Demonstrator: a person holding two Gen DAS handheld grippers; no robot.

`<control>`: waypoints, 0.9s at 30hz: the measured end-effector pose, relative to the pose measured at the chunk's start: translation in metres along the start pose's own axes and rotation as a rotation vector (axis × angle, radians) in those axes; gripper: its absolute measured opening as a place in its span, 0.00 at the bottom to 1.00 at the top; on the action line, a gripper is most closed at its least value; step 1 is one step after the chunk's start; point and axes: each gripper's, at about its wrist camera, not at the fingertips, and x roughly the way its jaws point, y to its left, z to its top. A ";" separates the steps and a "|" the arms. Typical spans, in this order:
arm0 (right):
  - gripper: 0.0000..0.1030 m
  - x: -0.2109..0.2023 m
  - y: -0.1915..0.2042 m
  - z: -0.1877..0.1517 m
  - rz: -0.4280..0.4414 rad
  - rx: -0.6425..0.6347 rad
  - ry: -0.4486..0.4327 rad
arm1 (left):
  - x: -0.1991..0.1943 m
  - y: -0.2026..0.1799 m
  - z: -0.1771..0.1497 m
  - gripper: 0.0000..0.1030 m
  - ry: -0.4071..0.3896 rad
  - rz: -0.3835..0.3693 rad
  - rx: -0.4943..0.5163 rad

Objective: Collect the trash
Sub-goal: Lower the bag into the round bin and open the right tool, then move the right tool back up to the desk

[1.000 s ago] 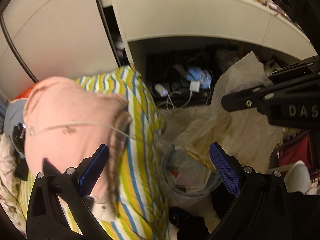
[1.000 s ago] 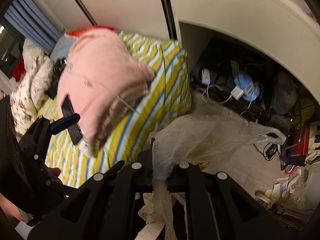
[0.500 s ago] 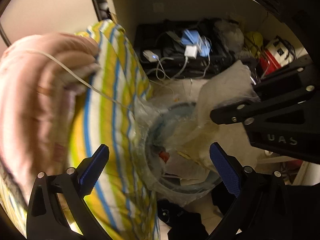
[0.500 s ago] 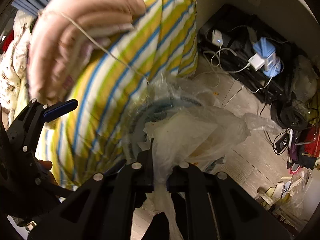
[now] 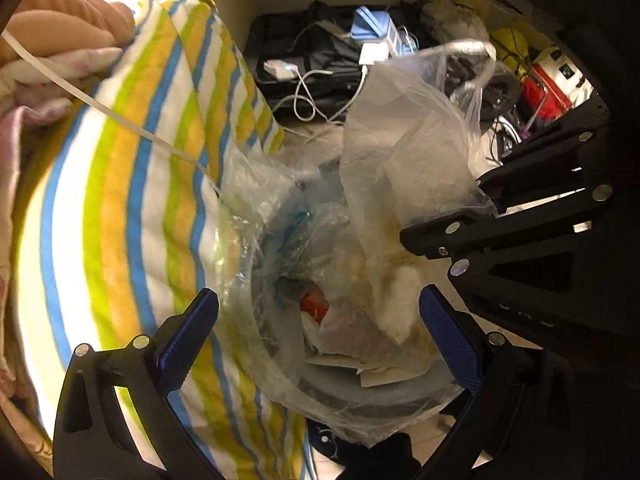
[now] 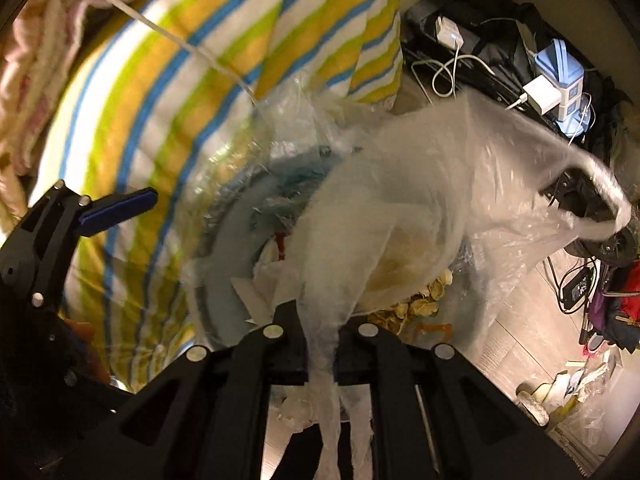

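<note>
Left wrist view: the left gripper [image 5: 318,330] is spread wide with nothing between its blue pads [image 5: 187,334], and is held over a lined trash bin [image 5: 280,320] beside a striped blanket [image 5: 120,200]. A plastic bag [image 5: 400,152] is seen pinched by the right gripper [image 5: 486,200] above the bin.

Right wrist view: the right gripper [image 6: 322,344] is pressed together on the neck of the plastic bag [image 6: 400,200], which hangs over the trash bin [image 6: 228,272]. The left gripper [image 6: 116,210] is seen at the left edge.

No text can be read here. The right gripper [image 5: 496,220] bears faint raised letters on its black body, too blurred to make out. Other labels are too small.
</note>
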 end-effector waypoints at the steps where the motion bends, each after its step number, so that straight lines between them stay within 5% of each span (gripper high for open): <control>1: 0.09 0.002 -0.001 0.000 -0.012 0.002 0.008 | 0.000 -0.001 0.000 0.95 0.003 -0.002 0.003; 7: 0.13 -0.011 -0.002 0.000 -0.034 0.008 0.031 | -0.019 -0.003 0.004 0.95 0.006 -0.014 0.015; 9: 0.47 -0.020 -0.002 0.000 -0.040 0.010 0.020 | -0.029 -0.004 0.007 0.95 0.003 -0.019 0.021; 13: 0.62 -0.048 -0.002 0.000 -0.015 0.029 -0.025 | -0.051 -0.008 0.013 0.95 -0.003 -0.024 0.029; 18: 0.93 -0.086 -0.002 0.001 -0.037 0.050 -0.095 | -0.084 -0.005 0.022 0.95 -0.011 -0.021 0.009; 27: 0.93 -0.189 0.001 0.014 -0.101 0.073 -0.284 | -0.168 0.002 0.061 0.95 -0.075 0.000 0.022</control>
